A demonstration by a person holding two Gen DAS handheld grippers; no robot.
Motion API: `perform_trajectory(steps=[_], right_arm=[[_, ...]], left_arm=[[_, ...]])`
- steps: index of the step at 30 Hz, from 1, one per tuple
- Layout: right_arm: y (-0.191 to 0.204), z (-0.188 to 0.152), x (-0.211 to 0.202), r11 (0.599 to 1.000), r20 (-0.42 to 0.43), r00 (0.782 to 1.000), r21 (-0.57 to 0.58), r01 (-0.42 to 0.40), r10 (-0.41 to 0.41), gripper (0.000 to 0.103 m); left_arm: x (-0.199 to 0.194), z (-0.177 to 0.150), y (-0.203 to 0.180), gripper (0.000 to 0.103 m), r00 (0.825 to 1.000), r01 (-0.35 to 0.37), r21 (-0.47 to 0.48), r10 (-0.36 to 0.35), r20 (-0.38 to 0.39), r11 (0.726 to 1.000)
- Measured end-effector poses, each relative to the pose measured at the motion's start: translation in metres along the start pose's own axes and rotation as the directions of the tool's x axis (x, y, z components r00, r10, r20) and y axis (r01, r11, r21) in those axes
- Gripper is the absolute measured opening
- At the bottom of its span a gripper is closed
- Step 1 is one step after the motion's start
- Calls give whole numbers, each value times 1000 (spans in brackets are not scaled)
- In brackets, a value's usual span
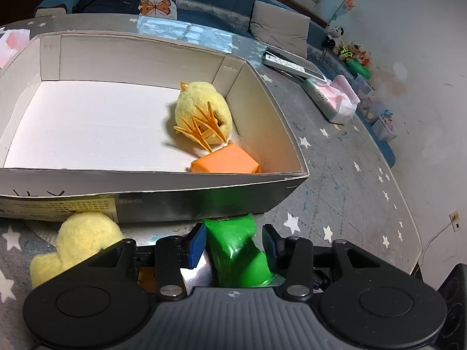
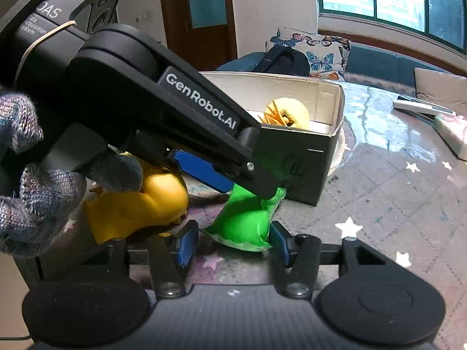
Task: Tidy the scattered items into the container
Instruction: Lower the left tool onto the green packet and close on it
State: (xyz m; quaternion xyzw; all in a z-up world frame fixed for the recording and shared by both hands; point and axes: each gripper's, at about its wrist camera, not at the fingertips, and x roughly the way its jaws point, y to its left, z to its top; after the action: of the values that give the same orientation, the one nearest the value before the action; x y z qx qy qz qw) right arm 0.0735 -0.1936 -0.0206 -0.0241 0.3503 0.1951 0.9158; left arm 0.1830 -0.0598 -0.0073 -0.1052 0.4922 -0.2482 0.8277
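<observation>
Basically both grippers, L (image 1: pixel 233 243) & R (image 2: pixel 233 243), clamp the shiny green plastic pouch (image 1: pixel 239 250) lower center, by the open cardboard box (image 1: pixel 151 175).

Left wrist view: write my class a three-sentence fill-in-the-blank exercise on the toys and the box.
1. The packet in front of the box is ___ in colour.
2. Inside the box, beside the plush chick, sits an ___ block.
3. A second yellow plush toy lies ___ the box.

Missing words: green; orange; outside.
</observation>
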Motion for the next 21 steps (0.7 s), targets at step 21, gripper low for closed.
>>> perform_trajectory(steps=[21], right_arm=[[-12,4,1,996,0,1000,84,17,-17,56]], left_arm=[[9,4,-13,45,998,-65,-64,65,-1,996]])
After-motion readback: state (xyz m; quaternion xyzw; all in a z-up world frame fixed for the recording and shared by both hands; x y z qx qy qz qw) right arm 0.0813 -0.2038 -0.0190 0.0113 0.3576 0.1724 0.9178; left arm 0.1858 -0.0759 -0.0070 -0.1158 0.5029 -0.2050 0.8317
